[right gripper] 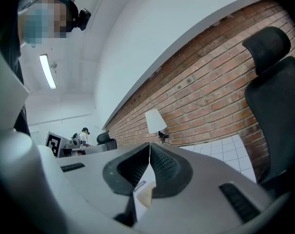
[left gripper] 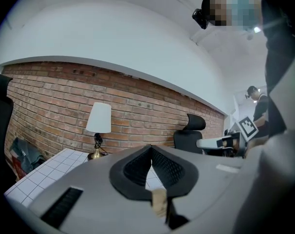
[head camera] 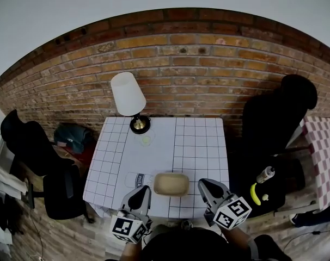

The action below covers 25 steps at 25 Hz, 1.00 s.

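Brick in red-brown courses made up the wall behind everything. Against it stood the white worktop, ruled with a thin dark grid. A black office chair sat off the worktop's left side and another dark chair off its right. A lamp with a white shade and a brass foot stood at the far left corner of the worktop, close to the wall.

The left claw hung over the near edge of the worktop. In the left gripper view its two dark ribbed jaws were pressed together at the tips with nothing caught between them. The right claw hung over the same edge further right, and in its own view its jaws were likewise pressed tip to tip and empty.

Between the two claws, near the front edge, sat a shallow beige bowl, a little nearer the right claw. A white milk carton lay on its side just left of the bowl and just ahead of the left claw.

On a dark seat well to the right lay a bottle and a yellow banana.
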Each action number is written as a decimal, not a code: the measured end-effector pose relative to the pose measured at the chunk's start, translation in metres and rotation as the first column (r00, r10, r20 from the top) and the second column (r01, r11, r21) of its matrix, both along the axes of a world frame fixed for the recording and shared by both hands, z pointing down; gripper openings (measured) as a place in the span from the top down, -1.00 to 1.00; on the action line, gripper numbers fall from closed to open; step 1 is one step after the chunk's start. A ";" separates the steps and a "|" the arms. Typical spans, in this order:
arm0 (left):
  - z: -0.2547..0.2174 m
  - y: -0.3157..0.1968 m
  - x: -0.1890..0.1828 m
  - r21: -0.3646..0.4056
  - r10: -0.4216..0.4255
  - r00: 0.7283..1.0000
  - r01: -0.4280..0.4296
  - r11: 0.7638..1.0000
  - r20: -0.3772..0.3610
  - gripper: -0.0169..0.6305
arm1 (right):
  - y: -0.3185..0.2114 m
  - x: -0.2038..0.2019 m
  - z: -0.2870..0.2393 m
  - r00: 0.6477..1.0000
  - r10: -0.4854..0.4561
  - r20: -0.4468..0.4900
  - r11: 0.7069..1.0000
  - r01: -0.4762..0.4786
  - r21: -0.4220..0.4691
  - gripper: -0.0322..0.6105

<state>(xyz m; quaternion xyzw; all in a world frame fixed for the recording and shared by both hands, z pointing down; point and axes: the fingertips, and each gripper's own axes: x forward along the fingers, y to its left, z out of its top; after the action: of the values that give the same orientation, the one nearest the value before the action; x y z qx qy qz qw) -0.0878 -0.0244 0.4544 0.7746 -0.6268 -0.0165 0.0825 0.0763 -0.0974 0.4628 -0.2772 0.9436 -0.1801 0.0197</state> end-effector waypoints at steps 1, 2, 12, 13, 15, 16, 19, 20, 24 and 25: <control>0.002 -0.002 -0.001 -0.006 0.002 1.000 -0.002 1.000 -0.003 0.91 | -0.002 -0.001 0.001 1.000 0.005 0.002 1.000 -0.005 0.000 0.89; 0.003 -0.004 -0.001 -0.011 0.006 1.000 -0.006 1.000 -0.005 0.91 | -0.004 -0.002 0.003 1.000 0.012 0.003 1.000 -0.012 -0.002 0.89; 0.018 -0.038 -0.016 -0.055 0.128 0.992 -0.128 0.990 -0.005 0.91 | -0.018 -0.012 0.020 0.988 0.155 0.018 0.987 -0.154 -0.032 0.89; 0.020 -0.042 -0.018 -0.060 0.140 0.990 -0.140 0.988 -0.004 0.91 | -0.019 -0.014 0.022 0.986 0.166 0.012 0.986 -0.165 -0.033 0.89; 0.023 -0.047 -0.022 -0.069 0.160 0.987 -0.160 0.985 -0.007 0.91 | -0.020 -0.018 0.028 0.983 0.185 0.007 0.982 -0.184 -0.039 0.89; 0.026 -0.049 -0.024 -0.074 0.168 0.986 -0.168 0.983 -0.008 0.91 | -0.020 -0.019 0.031 0.981 0.193 0.008 0.980 -0.193 -0.041 0.89; 0.040 -0.055 -0.029 -0.092 0.189 0.982 -0.189 0.978 -0.008 0.91 | -0.022 -0.024 0.040 0.975 0.221 -0.005 0.974 -0.221 -0.046 0.89; 0.043 -0.056 -0.030 -0.097 0.196 0.981 -0.196 0.976 -0.009 0.91 | -0.022 -0.025 0.044 0.974 0.228 -0.013 0.972 -0.228 -0.048 0.89; 0.056 -0.061 -0.033 -0.117 0.213 0.977 -0.213 0.970 -0.016 0.91 | -0.024 -0.029 0.065 0.967 0.250 -0.052 0.965 -0.253 -0.070 0.89; 0.062 -0.062 -0.033 -0.127 0.218 0.976 -0.219 0.967 -0.020 0.91 | -0.025 -0.030 0.070 0.965 0.254 -0.060 0.963 -0.259 -0.076 0.89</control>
<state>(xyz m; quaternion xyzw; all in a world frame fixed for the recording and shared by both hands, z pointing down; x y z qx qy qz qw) -0.1205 -0.0864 0.5159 0.8319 -0.5373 0.0308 0.1354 0.0467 -0.1219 0.5326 -0.4020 0.8916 -0.2083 0.0076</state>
